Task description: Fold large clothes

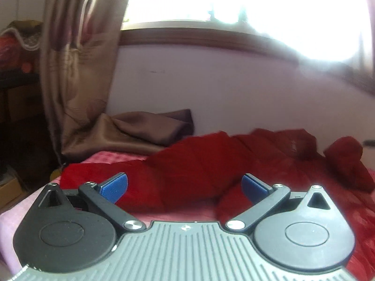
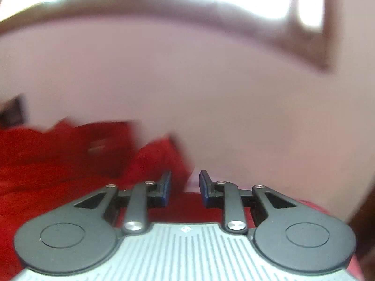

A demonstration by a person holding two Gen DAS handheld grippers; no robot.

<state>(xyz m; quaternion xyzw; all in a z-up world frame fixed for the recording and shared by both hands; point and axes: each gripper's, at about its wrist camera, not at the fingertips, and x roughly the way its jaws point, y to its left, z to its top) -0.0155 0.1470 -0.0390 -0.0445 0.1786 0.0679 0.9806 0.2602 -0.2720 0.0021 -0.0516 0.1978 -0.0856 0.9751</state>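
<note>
A large dark red garment lies crumpled across a pink bed, reaching to the wall at the right. My left gripper is wide open and empty, low over the garment's near part, with its blue pads apart. In the right wrist view, which is blurred, the same red garment fills the left and lower part. My right gripper is open with a narrower gap, empty, above the red cloth near the wall.
A brown curtain hangs at the left, its end bunched on the bed. A bright window sits above a pale wall. Dark furniture and boxes stand beyond the bed's left edge.
</note>
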